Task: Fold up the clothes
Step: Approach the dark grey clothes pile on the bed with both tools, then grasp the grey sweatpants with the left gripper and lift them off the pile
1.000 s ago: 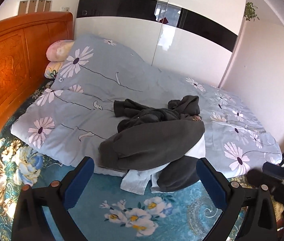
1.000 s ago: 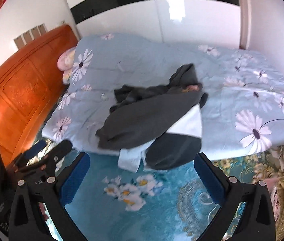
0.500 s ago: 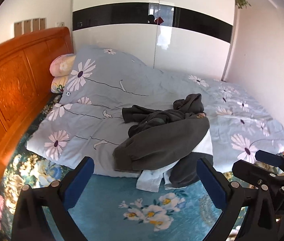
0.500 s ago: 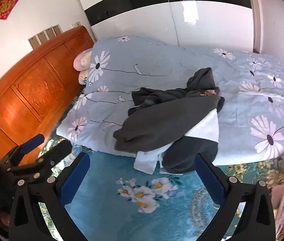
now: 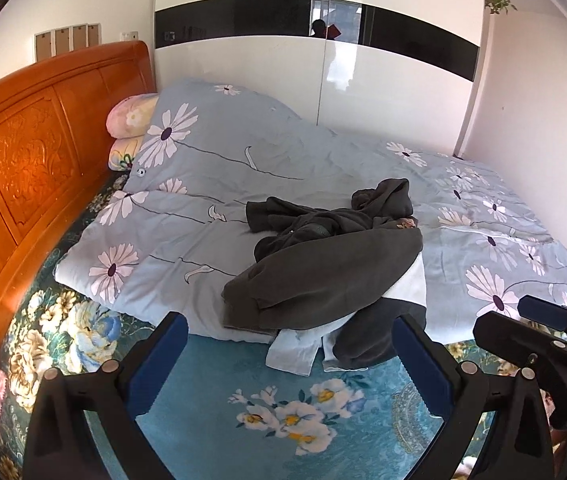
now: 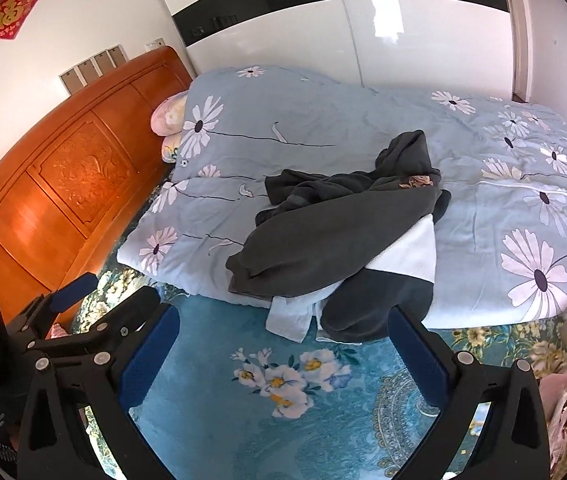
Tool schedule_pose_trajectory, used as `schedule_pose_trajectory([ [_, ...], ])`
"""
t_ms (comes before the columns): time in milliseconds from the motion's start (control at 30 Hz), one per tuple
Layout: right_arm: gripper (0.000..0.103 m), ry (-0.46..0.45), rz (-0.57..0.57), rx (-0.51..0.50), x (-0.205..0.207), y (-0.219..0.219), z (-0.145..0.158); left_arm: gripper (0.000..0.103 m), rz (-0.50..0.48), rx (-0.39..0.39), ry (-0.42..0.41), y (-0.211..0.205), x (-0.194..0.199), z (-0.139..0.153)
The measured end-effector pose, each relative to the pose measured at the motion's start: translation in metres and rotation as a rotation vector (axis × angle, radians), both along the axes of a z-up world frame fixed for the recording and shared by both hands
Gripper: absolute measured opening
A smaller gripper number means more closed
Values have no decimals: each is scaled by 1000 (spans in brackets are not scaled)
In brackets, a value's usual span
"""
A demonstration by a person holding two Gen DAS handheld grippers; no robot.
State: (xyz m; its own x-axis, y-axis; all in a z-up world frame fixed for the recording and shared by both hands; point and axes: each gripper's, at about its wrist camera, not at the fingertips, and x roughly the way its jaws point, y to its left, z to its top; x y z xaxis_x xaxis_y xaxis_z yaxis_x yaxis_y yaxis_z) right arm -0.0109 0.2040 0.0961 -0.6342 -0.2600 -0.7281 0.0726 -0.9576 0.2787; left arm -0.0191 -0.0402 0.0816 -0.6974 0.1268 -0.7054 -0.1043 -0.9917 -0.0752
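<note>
Left hand-held gripper [image 5: 289, 354] wide apart, empty | right hand-held gripper [image 6: 283, 344] likewise | clothes pile [image 5: 331, 264] ahead, beyond both, untouched

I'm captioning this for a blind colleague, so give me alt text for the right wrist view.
A heap of dark grey clothes with a white garment tucked in lies on a blue daisy-print duvet, untouched. The open right gripper hovers over the teal floral bedsheet; the left gripper and orange headboard are at left.
</note>
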Motion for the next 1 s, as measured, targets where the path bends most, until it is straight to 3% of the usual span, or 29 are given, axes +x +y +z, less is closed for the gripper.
schedule_pose_trajectory([
  [633,103,-107,-11,-25,-45,8,-39,103,-31,13,-81,-2,-49,-40],
  [833,103,-146,-118,-9,-38,51,-57,103,-227,-150,-63,50,-102,-60],
  [1000,103,-224,-180,6,-9,92,-75,103,-367,-253,-33,104,-166,-79],
])
